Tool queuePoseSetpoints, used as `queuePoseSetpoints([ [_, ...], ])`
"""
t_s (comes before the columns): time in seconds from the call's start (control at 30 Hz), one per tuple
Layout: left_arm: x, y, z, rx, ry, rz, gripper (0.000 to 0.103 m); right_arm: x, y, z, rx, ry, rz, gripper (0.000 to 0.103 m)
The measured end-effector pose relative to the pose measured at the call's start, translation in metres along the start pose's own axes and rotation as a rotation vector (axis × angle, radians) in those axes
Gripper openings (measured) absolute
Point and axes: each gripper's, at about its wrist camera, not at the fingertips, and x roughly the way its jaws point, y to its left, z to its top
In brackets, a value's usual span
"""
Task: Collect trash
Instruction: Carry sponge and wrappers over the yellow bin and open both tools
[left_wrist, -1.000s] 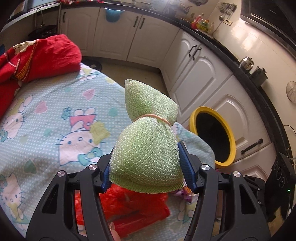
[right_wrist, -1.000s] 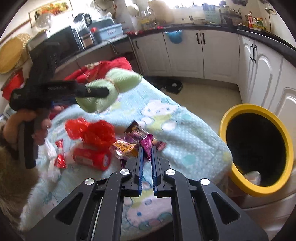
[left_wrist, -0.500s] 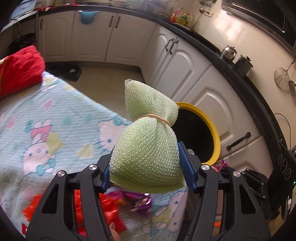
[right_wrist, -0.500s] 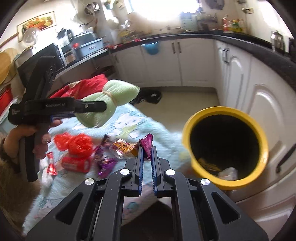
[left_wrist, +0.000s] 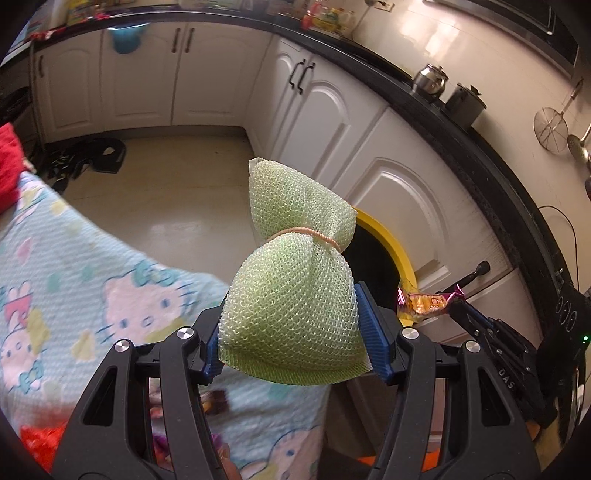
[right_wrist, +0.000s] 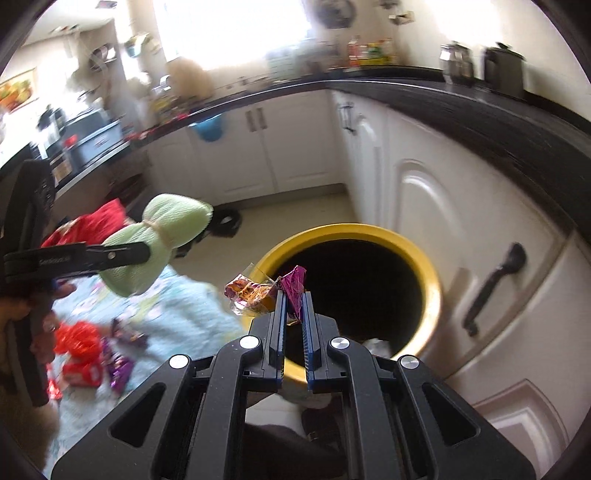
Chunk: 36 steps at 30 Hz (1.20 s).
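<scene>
Two claws loaded | left claw (left_wrist: 291, 343): mesh pouch (left_wrist: 295, 295) | right claw (right_wrist: 293, 325): wrapper (right_wrist: 258, 293)

Two wrist cameras looking forward along their own fingers

Both are facing the yellow bin (left_wrist: 397, 254) (right_wrist: 430, 273) by the white cabinets (left_wrist: 399, 192) (right_wrist: 424, 206); the right one is sitting closer above it, also catching the left gripper (right_wrist: 125, 258).

Left gripper (left_wrist: 291, 328) clamped wide, right gripper (right_wrist: 293, 310) pinched narrow — both raised
</scene>
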Motion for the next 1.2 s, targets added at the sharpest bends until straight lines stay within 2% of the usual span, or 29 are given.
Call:
queuePoseSetpoints([
  [0.33,0.059,-0.037,0.015,0.059,0.071,-0.019,0.052,0.034,-0.024,-0.016,0.062,0.020,-0.107,0.008],
  [0.57,0.101,-0.056,0.023,0.085,0.124,-0.026,0.053,0.057,-0.040,-0.026,0.127,0.067,-0.119,0.008],
  [0.7,0.118,-0.061,0.027,0.093,0.143,-0.031,0.057,0.066,-0.043,-0.031,0.142,0.092,-0.117,0.010],
  [0.83,0.128,-0.060,0.030,0.079,0.151,-0.022,0.062,0.073,-0.049,-0.033,0.164,0.107,-0.117,0.012],
  [0.97,0.133,-0.057,0.031,0.062,0.156,-0.019,0.064,0.075,-0.051,-0.034,0.175,0.115,-0.120,0.021],
  [1.2,0.120,-0.049,0.026,0.068,0.135,0.014,0.065,0.070,-0.049,-0.035,0.182,0.118,-0.122,0.027],
])
